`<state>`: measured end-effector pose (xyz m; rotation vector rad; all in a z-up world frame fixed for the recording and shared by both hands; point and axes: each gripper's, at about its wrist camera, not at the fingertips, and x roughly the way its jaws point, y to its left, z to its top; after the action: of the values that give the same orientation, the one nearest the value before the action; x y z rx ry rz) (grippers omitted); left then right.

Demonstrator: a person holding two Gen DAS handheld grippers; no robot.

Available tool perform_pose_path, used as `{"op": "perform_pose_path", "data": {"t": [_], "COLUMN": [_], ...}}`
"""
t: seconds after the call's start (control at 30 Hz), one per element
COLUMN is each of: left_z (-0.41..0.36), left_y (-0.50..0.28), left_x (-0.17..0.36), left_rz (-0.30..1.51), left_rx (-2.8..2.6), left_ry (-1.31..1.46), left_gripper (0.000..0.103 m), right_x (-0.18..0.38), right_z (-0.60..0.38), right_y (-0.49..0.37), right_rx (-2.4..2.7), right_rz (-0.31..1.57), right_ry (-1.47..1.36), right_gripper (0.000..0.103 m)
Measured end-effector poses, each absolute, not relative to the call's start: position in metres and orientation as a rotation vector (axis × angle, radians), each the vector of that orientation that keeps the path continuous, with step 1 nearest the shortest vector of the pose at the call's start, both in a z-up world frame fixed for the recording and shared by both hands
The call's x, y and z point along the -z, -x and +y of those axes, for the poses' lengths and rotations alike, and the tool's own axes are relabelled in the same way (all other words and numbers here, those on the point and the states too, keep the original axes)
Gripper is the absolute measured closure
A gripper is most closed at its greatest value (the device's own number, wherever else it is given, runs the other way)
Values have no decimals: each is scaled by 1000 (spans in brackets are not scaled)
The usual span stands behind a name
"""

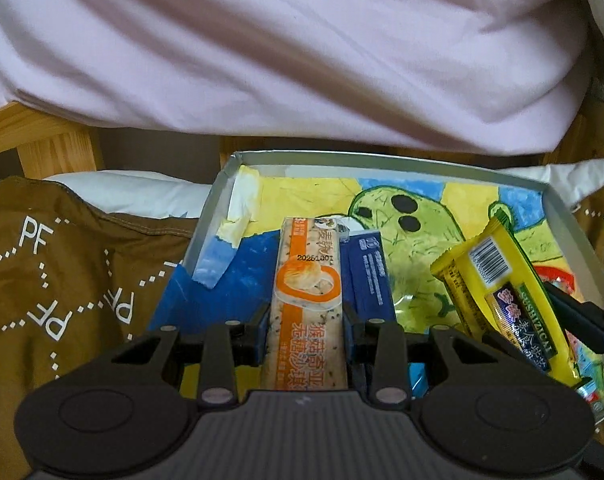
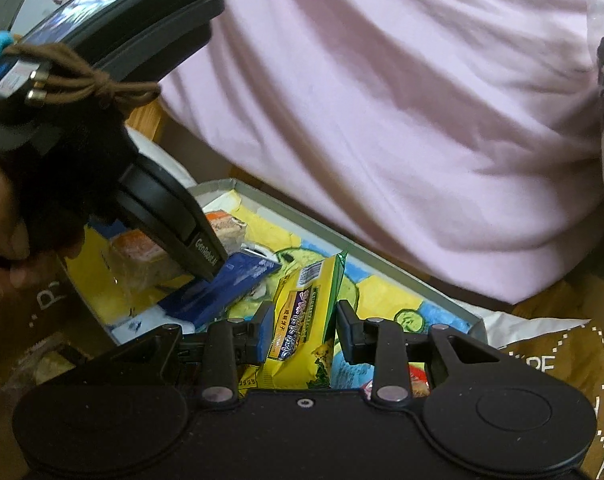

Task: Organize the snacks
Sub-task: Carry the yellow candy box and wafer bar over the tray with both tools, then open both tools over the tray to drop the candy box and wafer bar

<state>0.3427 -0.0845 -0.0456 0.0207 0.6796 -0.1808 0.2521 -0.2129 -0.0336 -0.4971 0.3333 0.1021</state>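
Orange and clear wrapping covers the snack bar (image 1: 308,304) that our left tool (image 1: 306,330) grips between its two pads at lower centre of the left wrist frame; the bar's near end is cut off behind the tool body. It hangs over a grey shallow box (image 1: 422,160) lined with a child's drawing (image 1: 414,220) in yellow, blue and green. Just right of the bar lies a dark blue packet (image 1: 372,276), its lower part hidden by the tool.

Our right tool (image 2: 302,328) holds a yellow-and-green snack packet (image 2: 306,312) tilted over the same box (image 2: 382,252). Its left blue pad touches the wrapper, while the right finger seems a shade apart, so we cannot tell whether it is truly clamped. From the left wrist view this packet (image 1: 502,288) sits at right, with one black finger beside it.

Pink fabric (image 1: 282,60) fills the top of both frames. Brown cloth printed with "PF" (image 1: 62,280) flanks the box. A red-marked wrapper at lower right of the box is too hidden to identify.
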Motion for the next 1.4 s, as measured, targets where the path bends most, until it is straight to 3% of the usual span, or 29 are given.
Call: {"op": "perform_pose_path", "data": {"t": [0.3,0.43,0.57,0.87,1.1,1.4], "left_z": [-84,-81,-74,-48,-29,-12], "left_y": [-343,-340,-330,-292,-250,-190], "left_x": [44,37,25,-12,-39,-54], "left_rz": [710,717,693,547,429,347], "left_rx": [152,141,138,103,94,92], "left_ry": [-38,-47,-29,49,96,90], "left_gripper": [60,44,27,5,0,0], "right_x": [39,39,34,-5,-37,-67], "right_z": [-219,-225,-227,-236,-248,-247], "right_y": [-260,-263,-259,-235,-204,-156], "right_rx": [-104,-108,-104,-72,-57,-59], "right_rz": [390,414,408,317,232,139], "right_ry": [457,414,376,251,167,151], "right_gripper": [59,55,41,19,4,1]}}
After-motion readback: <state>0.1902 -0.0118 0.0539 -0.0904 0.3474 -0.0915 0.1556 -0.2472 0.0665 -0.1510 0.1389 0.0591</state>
